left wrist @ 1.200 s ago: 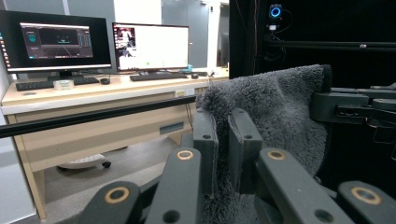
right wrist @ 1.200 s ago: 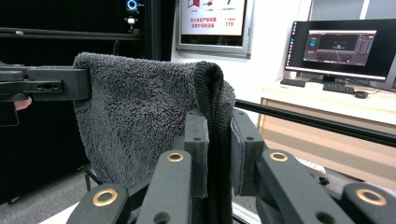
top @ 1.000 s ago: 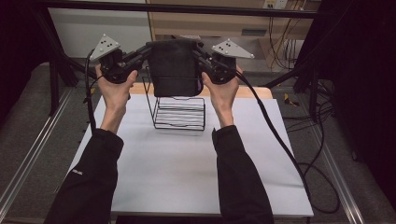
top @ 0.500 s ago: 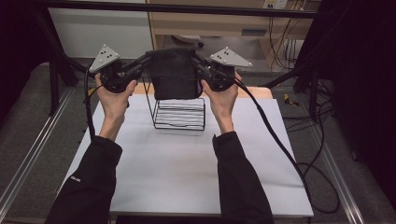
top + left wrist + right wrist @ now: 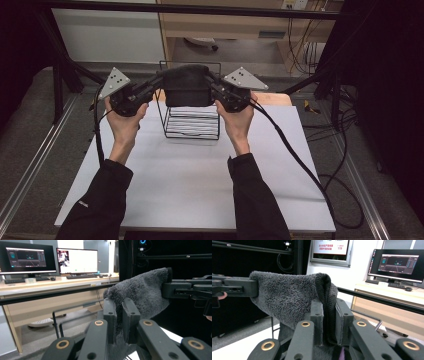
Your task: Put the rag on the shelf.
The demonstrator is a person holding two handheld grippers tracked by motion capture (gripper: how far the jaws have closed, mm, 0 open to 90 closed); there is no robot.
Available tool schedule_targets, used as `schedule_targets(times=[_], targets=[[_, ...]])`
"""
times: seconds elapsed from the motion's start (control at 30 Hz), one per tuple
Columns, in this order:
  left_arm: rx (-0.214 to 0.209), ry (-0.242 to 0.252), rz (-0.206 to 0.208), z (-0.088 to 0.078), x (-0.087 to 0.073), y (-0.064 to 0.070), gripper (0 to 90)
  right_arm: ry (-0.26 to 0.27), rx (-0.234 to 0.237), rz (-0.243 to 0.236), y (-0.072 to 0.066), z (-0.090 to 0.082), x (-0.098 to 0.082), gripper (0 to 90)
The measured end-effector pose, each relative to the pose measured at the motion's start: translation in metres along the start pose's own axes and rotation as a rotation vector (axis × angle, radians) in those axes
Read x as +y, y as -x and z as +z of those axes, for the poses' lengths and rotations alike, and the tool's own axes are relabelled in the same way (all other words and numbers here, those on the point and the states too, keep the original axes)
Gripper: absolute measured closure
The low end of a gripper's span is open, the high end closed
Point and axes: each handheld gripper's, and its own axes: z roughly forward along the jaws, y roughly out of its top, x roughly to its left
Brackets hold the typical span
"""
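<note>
As the two hands come down from where they were a second ago, the dark grey fleecy towel (image 5: 187,89) that hung well above the black wire rack (image 5: 192,114) now hangs just over the rack's top bar, its lower edge in front of the rack's upper frame. Stretched between the left gripper (image 5: 150,89) and the right gripper (image 5: 220,90), it is held level, one end in each. Both sets of fingers are pressed together on cloth: in the left gripper view the left gripper (image 5: 122,317) pinches a bunched fold of the towel (image 5: 145,293), and in the right gripper view the right gripper (image 5: 329,322) clamps a thick rolled edge of it (image 5: 287,297). My judgement is that the work in hand is draping the towel over the rack, and that the lowering has brought it nearly onto the bar without yet resting there.

From the high view comes the layout: the rack standing on the white table (image 5: 190,190), near its far edge, with the towel directly above it. Whether cloth touches wire I cannot tell from there. Close up, the gripper views give the pile of the fabric and the tight pinch, and the left one catches the rack's top bar (image 5: 75,308) below and behind the towel, still apart from it.
</note>
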Motion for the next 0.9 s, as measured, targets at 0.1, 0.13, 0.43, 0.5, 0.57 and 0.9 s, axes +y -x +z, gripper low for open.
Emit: schedule_targets(times=[0.1,0.13,0.43,0.5,0.57,0.9], targets=[[-0.001,-0.004,-0.015,-0.001,-0.007,0.0,82.2,-0.009,0.005,-0.002,-0.002,-0.002,-0.004,79.2],[0.001,-0.009,-0.016,-0.001,-0.008,0.0,82.0,-0.01,0.006,-0.003,-0.003,-0.002,-0.005,79.1],[0.011,-0.079,-0.015,-0.004,-0.013,0.003,78.4,-0.052,0.01,-0.006,-0.006,-0.004,-0.009,77.4],[0.012,-0.093,-0.008,-0.005,-0.012,0.003,77.5,-0.065,0.01,-0.008,-0.007,-0.005,-0.009,76.7],[0.011,-0.105,-0.009,-0.006,-0.012,0.003,76.8,-0.074,0.012,-0.002,-0.007,-0.006,-0.009,75.4],[0.004,-0.186,0.002,-0.009,-0.013,0.006,72.5,-0.15,0.018,-0.006,-0.011,-0.015,-0.008,62.9]])
